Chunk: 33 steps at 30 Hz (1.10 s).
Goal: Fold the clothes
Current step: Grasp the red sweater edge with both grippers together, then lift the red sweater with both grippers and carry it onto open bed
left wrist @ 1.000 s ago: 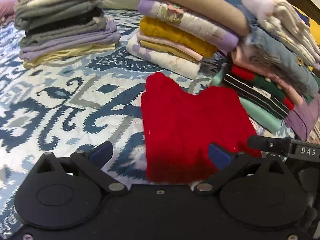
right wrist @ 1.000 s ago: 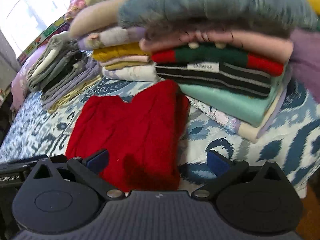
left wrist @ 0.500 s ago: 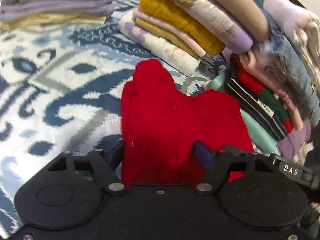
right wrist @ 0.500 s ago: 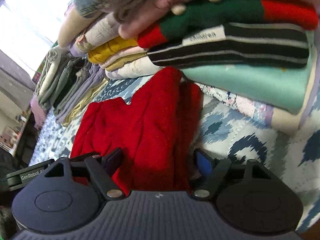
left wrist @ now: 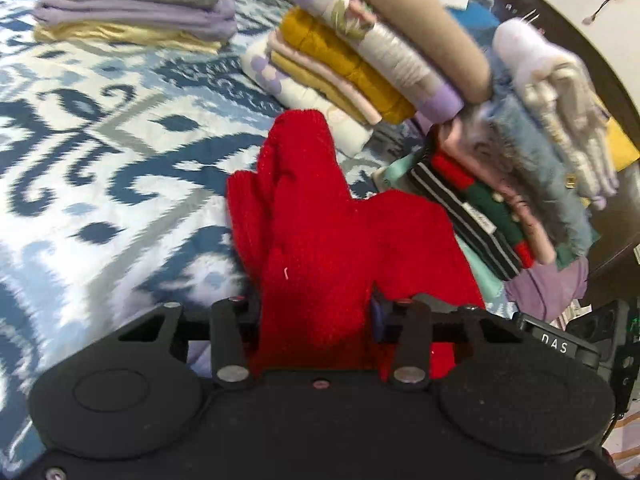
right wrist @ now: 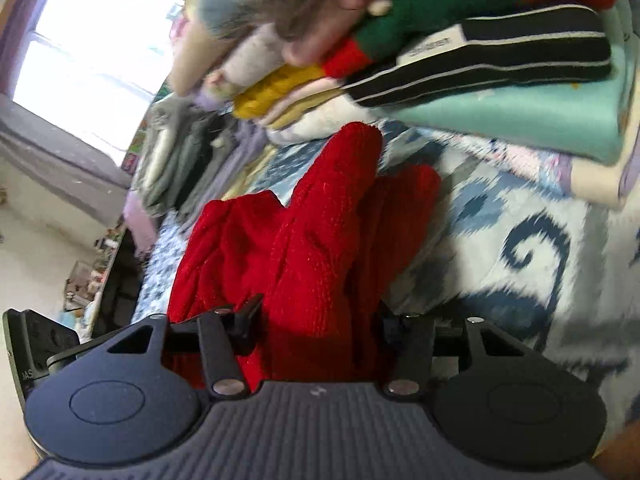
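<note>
A folded red knit sweater (left wrist: 320, 220) lies on the blue-and-white patterned bedspread (left wrist: 100, 140). My left gripper (left wrist: 316, 312) has its jaws closing on the sweater's near edge, and the fabric bunches up between the fingers. In the right wrist view the same red sweater (right wrist: 312, 232) is gathered between the closing jaws of my right gripper (right wrist: 320, 320) at its other near corner. The right gripper's body (left wrist: 560, 344) shows at the left view's right edge.
Stacks of folded clothes ring the sweater: a grey and lilac stack (left wrist: 136, 4) at the back left, a mustard and floral stack (left wrist: 344, 60) behind it, and a tall striped and mint stack (right wrist: 520, 112) close on the right. A bright window (right wrist: 92, 52) is beyond the bed.
Both grippers moved in onto the sweater's near edge and their jaws narrowed from wide open to pinching the red fabric. The sweater's front edge is now bunched and lifted.
</note>
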Available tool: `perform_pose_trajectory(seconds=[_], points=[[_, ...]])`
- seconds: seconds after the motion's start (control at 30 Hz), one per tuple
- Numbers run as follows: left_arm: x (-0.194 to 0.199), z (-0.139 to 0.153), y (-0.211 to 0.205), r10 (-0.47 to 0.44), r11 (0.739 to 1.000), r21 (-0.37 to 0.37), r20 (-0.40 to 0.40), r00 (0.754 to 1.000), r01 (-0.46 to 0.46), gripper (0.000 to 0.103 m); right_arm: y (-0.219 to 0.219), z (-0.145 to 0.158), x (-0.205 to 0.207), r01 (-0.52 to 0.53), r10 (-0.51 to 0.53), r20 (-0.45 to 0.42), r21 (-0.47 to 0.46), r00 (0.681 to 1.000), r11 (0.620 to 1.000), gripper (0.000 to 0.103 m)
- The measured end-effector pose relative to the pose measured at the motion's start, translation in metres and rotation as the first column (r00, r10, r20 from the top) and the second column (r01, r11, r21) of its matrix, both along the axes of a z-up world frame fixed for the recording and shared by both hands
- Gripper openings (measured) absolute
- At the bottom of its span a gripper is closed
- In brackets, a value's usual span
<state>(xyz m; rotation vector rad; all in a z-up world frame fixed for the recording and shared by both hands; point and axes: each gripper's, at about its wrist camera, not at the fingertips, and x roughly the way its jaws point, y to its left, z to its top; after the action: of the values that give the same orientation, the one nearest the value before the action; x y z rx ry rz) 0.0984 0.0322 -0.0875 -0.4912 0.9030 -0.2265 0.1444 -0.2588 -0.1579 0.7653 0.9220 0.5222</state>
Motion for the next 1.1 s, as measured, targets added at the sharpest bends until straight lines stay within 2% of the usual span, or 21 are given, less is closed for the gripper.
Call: perform_pose_trajectory(seconds=[0.2, 0.3, 0.63, 0.87, 1.1], points=[[-0.058, 0.028, 0.044, 0.084, 0.996, -0.020, 0.046, 0.995, -0.083, 0.042, 0.033, 0.026, -0.031, -0.092, 0.090, 0.075, 0.020, 0.993, 0.996, 0.054], [-0.085, 0.034, 0.075, 0.147, 0.988, -0.047, 0.042, 0.988, -0.145, 0.042, 0.057, 0.037, -0.042, -0.147, 0.144, 0.095, 0.027, 0.985, 0.989, 0.054], [-0.154, 0.042, 0.186, 0.333, 0.939, -0.117, 0.066, 0.941, -0.324, 0.042, 0.180, 0.065, -0.065, -0.351, 0.350, 0.117, -0.007, 0.930, 0.936, 0.054], [-0.152, 0.037, 0.267, 0.422, 0.902, -0.155, 0.119, 0.899, -0.403, 0.042, 0.276, 0.080, -0.052, -0.454, 0.454, 0.138, -0.034, 0.880, 0.891, 0.054], [-0.104, 0.034, 0.339, 0.461, 0.886, -0.151, 0.187, 0.868, -0.438, 0.042, 0.365, 0.090, 0.000, -0.504, 0.509, 0.215, -0.081, 0.834, 0.860, 0.054]])
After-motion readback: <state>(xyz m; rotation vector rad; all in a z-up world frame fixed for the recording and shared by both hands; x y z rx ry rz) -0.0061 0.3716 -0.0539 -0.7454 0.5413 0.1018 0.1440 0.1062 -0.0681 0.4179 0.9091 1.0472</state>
